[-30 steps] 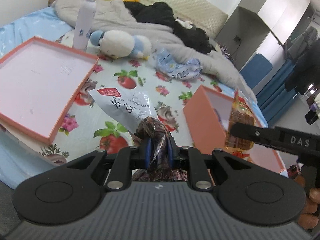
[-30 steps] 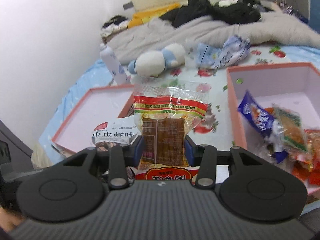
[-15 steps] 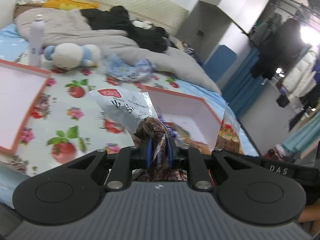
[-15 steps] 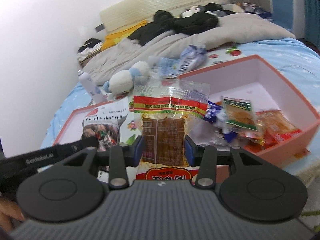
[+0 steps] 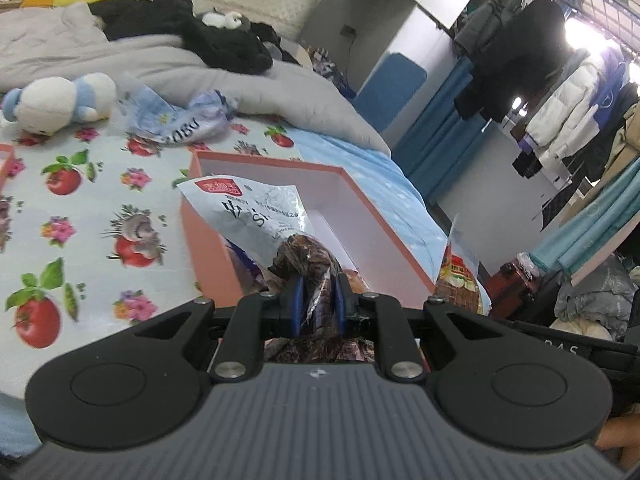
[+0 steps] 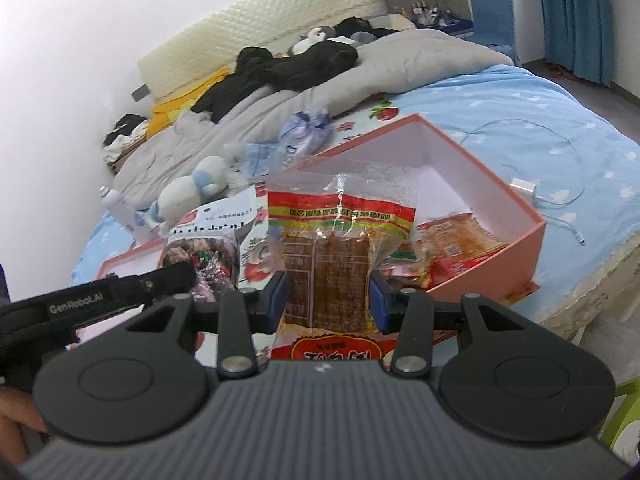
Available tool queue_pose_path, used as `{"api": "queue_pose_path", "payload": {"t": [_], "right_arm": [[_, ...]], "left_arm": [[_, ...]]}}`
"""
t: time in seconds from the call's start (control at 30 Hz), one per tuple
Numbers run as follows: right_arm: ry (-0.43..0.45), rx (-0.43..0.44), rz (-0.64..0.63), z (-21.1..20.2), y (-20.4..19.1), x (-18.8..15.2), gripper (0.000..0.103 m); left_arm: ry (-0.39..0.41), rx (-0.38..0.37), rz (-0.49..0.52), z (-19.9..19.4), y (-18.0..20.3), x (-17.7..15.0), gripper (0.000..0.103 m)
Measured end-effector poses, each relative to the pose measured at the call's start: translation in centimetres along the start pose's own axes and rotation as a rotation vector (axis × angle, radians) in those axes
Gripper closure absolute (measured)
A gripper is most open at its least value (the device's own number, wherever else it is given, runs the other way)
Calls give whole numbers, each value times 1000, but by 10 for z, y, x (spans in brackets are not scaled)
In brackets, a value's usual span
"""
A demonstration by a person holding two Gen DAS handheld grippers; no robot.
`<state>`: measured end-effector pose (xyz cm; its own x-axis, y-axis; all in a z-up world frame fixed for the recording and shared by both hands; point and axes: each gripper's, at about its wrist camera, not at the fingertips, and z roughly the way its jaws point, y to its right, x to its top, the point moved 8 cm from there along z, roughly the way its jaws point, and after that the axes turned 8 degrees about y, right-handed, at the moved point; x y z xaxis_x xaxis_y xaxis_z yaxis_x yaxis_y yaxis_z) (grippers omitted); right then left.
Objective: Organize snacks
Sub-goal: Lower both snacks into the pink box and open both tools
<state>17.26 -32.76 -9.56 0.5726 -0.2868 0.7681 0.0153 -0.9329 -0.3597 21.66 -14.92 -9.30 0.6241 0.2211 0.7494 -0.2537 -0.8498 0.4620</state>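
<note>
Both jaws loaded: my left gripper (image 5: 317, 300) clenched on the white snack bag (image 5: 256, 216), right gripper (image 6: 329, 300) grasping the red-banded pkt (image 6: 340, 236) upright. Pink box (image 6: 496, 200) lies ahead and below; right pkt sits nearer its opening, I'd judge.

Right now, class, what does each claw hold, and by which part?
Left claw: the white printed snack bag with dark contents, pinched at its crumpled lower end. Right claw: the clear red-banded packet of brown strips, gripped across its lower middle.
</note>
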Motion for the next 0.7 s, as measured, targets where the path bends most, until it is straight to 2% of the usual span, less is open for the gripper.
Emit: {"api": "queue_pose_path", "payload": {"t": [0.2,0.47,0.7], "right_arm": [[-21,-10,13,31,25,18,56],[-73,-24,-6,101,49,40,55],[-166,-39,27,163,78,35,53]], "left_arm": [[-59,-3,10,63,2,11,84],[-119,17,36,152,-5,28,84],[-208,48,35,226,-17,27,84]]}}
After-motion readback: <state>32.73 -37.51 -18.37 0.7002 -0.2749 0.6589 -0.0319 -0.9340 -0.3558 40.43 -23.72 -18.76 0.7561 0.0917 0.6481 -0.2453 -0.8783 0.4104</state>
